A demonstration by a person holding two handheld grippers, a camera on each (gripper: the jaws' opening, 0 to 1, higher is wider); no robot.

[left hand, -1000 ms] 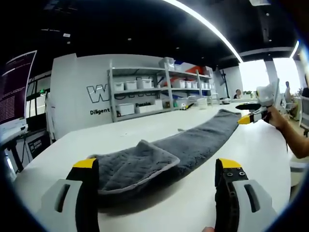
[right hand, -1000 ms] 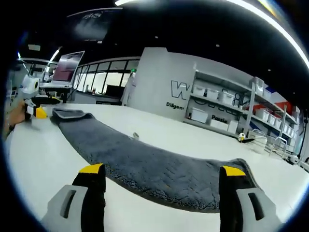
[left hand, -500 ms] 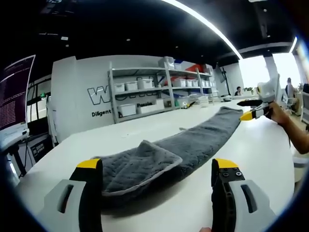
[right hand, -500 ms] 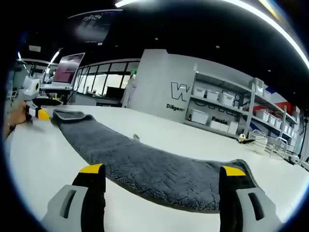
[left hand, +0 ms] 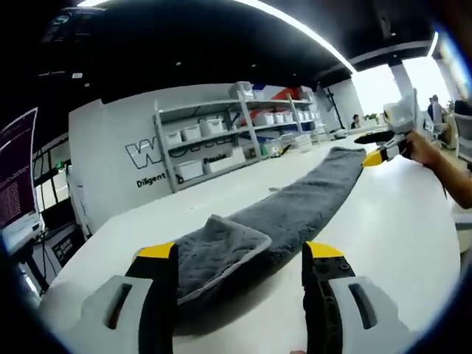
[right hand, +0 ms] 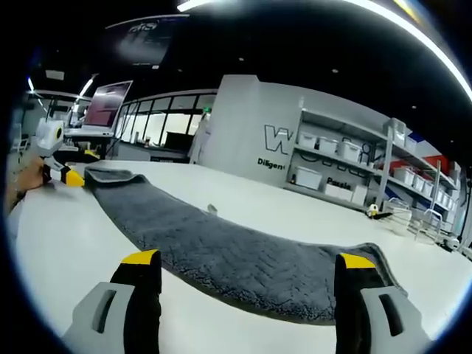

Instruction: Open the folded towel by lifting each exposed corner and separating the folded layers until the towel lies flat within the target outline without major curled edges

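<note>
A long grey towel (left hand: 291, 210) stretches across the white table (left hand: 383, 221). Its near end is folded back on itself in a flap (left hand: 217, 247) with a pale hem. My left gripper (left hand: 240, 258) stands open right in front of that flap, its yellow-tipped jaws either side of it, not touching. The right gripper (left hand: 380, 147) shows at the towel's far end, held by a hand. In the right gripper view the towel (right hand: 236, 251) lies flat before my open right gripper (right hand: 247, 262), and the left gripper (right hand: 63, 173) sits at the far folded end.
Shelves with white bins (left hand: 221, 140) stand behind the table against a grey wall. A monitor (left hand: 15, 184) is at the left. A small object (right hand: 212, 209) lies on the table beyond the towel. Wide bare tabletop (right hand: 66, 228) flanks the towel.
The left gripper has moved closer to the folded flap and its jaws have narrowed somewhat. The right gripper has barely shifted. The towel lies as before.
</note>
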